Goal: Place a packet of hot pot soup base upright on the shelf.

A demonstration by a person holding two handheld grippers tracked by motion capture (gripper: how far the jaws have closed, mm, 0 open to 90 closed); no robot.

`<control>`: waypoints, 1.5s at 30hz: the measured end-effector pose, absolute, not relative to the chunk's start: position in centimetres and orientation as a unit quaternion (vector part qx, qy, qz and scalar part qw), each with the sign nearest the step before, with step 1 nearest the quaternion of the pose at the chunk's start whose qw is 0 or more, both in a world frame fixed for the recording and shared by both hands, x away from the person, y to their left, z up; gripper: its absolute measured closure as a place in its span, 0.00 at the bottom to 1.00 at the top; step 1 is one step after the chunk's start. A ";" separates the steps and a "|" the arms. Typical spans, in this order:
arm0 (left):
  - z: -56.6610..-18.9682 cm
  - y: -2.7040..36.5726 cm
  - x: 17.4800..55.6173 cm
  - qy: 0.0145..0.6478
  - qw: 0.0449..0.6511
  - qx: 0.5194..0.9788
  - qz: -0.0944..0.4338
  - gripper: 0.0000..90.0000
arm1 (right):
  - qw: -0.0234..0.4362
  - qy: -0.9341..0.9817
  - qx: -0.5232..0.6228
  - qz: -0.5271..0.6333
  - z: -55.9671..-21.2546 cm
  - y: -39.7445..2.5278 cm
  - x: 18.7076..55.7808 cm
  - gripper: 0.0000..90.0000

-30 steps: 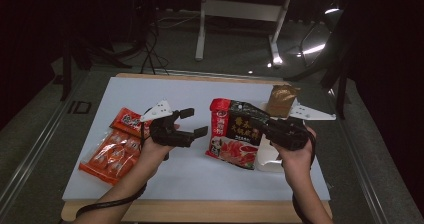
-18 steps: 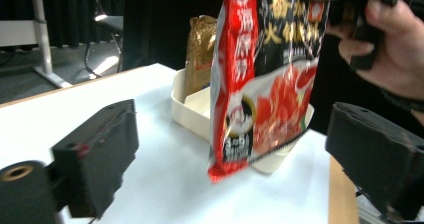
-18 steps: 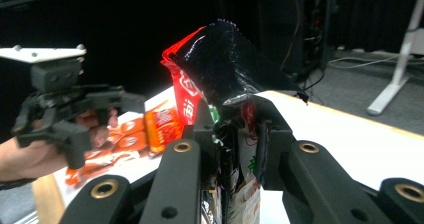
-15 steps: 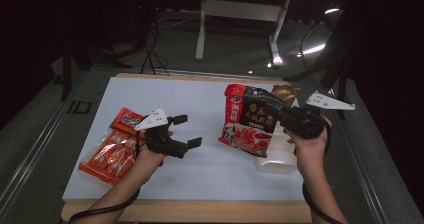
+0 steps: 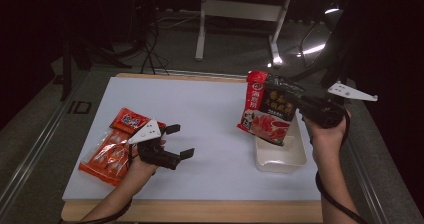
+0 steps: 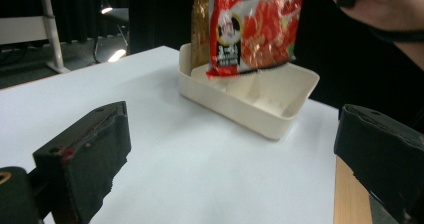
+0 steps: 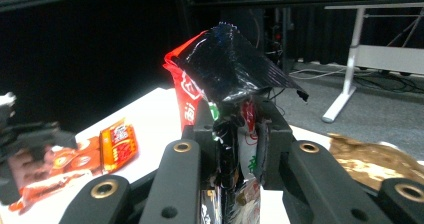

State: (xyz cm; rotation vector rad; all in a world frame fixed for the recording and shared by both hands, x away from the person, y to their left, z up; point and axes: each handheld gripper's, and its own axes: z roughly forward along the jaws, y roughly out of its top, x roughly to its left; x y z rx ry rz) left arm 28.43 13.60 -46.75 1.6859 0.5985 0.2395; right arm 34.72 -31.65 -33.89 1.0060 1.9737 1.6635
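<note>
- White table top (image 5: 210,109) with a wooden front edge.
- Two orange-red snack packets (image 5: 112,146) lying flat at the table's left side, touching each other.
- Pale desk frame legs (image 5: 240,26) on the dark floor beyond the table.

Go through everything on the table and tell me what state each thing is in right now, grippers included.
Red and black packet: lifted, hanging over the tub, pinched near its top.
Right gripper: shut on the packet.
Left gripper: open, holding nothing.
White tub: on the table, open-topped, gold packet standing at its far end.
Orange snack packets: lying flat by the left hand.
</note>
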 end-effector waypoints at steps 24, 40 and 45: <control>-50.1 15.5 25.4 0.272 0.605 0.743 0.094 0.03 | 0.243 0.691 0.387 0.560 -35.9 -35.8 37.7 0.84; -51.0 16.0 25.6 0.284 0.608 0.736 0.089 0.03 | 0.210 0.721 0.365 0.551 -38.5 -35.6 39.6 0.82; -51.0 16.0 25.6 0.283 0.608 0.736 0.089 0.03 | 0.200 0.731 0.364 0.542 -39.1 -35.1 39.5 0.81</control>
